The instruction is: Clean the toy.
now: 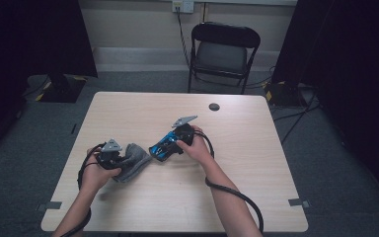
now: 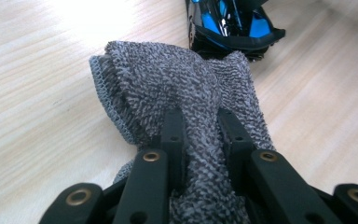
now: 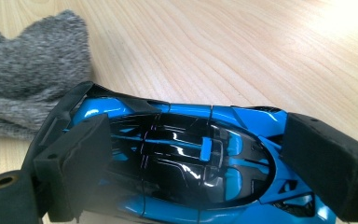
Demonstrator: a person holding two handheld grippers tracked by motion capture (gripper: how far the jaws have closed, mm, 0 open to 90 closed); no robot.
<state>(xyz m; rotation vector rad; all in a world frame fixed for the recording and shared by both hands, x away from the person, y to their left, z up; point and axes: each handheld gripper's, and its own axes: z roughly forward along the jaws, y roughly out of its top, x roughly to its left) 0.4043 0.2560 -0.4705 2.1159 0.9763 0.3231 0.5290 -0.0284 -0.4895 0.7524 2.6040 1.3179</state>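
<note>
A grey terry cloth (image 1: 135, 159) lies bunched on the wooden table (image 1: 177, 197), left of centre. My left gripper (image 1: 123, 160) is shut on it, and in the left gripper view a fold of the cloth (image 2: 177, 88) is pinched between the jaws of that gripper (image 2: 200, 126). A blue and black toy car (image 1: 161, 147) sits just right of the cloth, almost touching it. My right gripper (image 1: 170, 143) is shut on the car. In the right gripper view the car (image 3: 182, 140) lies crosswise between the two pads (image 3: 79, 158). The cloth (image 3: 28, 93) shows at the upper left there.
A small black round disc (image 1: 214, 106) sits near the table's far edge. Beyond the table stands a black folding chair (image 1: 222, 52). Dark curtains hang on both sides. Bare tabletop stretches to the right and toward the front edge.
</note>
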